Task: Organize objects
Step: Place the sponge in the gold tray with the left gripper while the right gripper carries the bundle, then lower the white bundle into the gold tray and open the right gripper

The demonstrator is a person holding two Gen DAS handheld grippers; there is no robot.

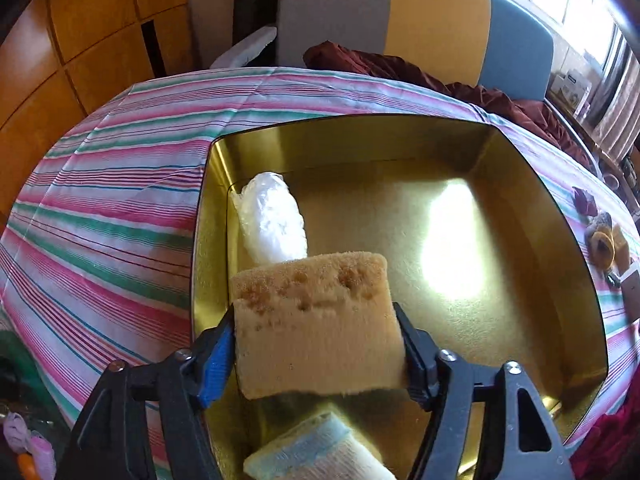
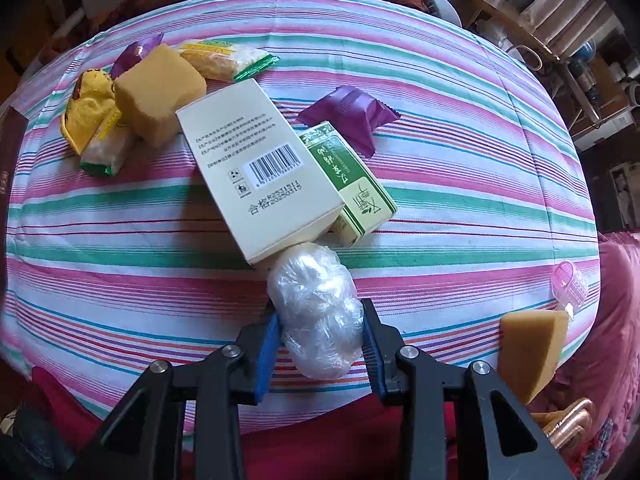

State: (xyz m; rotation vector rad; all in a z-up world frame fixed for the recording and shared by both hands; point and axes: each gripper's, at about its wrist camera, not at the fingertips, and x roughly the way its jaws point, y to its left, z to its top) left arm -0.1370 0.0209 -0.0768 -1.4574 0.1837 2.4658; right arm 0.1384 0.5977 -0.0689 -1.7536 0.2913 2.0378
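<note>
My left gripper (image 1: 316,356) hangs over an open gold tin (image 1: 540,184). A tan sponge (image 1: 316,328) sits tilted between its jaws, blurred, its sides straight and unsqueezed, so the pads do not press it. In the tin lie a white plastic-wrapped bundle (image 1: 272,220) and a pale blue and white pad (image 1: 316,452). In the right wrist view my right gripper (image 2: 320,336) is shut on a clear-wrapped white ball (image 2: 316,312) at the near edge of the striped tablecloth (image 2: 460,240).
A white box (image 2: 260,168) leans on a green box (image 2: 352,184) just beyond the ball. Farther back lie a purple packet (image 2: 348,116), a sponge block (image 2: 160,92) and yellow snack packets (image 2: 92,108). A sponge wedge (image 2: 532,352) stands at the right edge.
</note>
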